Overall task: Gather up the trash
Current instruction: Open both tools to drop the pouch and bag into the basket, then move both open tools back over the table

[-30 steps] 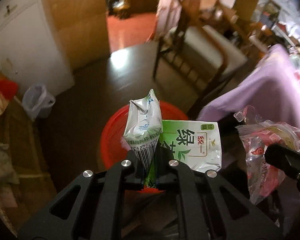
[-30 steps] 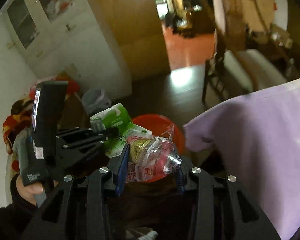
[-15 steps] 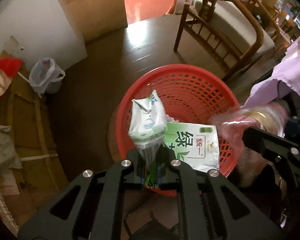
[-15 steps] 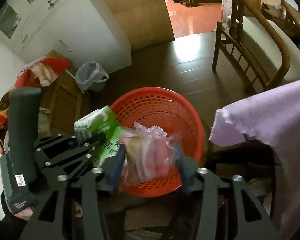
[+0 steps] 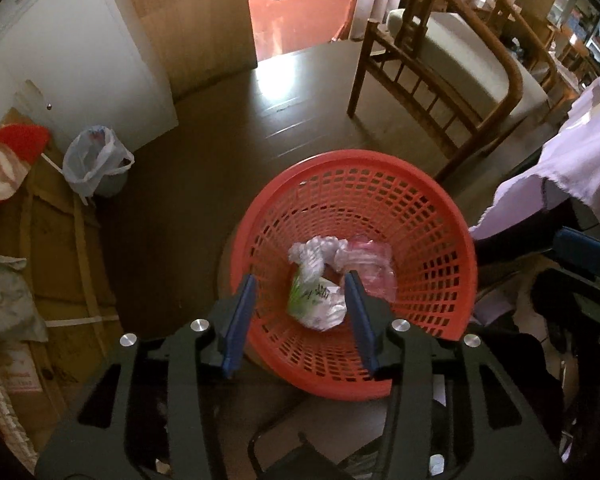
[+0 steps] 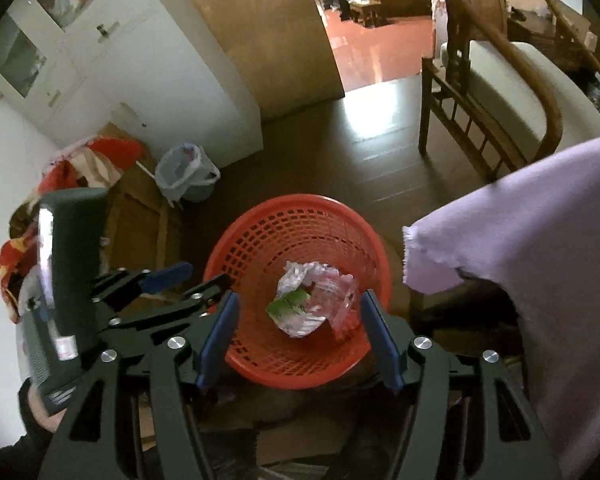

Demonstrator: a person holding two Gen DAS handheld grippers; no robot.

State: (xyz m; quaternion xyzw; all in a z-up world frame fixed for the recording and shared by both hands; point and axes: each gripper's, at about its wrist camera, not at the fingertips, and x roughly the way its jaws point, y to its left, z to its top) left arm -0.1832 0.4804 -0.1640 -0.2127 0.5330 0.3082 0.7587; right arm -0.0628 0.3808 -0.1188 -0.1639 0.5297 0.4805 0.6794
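Dark wood floor, white plastic bag (image 5: 94,162) upper left; left gripper (image 5: 300,316) and right gripper (image 6: 298,330) both spread wide, empty, over red basket (image 5: 440,220) at centre holding green carton (image 5: 316,300) and pink wrapper (image 5: 370,260).

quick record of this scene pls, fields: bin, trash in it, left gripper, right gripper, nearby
bin: red basket on the floor
trash in it: green-and-white carton, clear pink wrapper, both at the bottom
left gripper: open, empty, over the basket
right gripper: open, empty, over the basket
nearby: purple cloth, wooden chair, small bin with plastic bag
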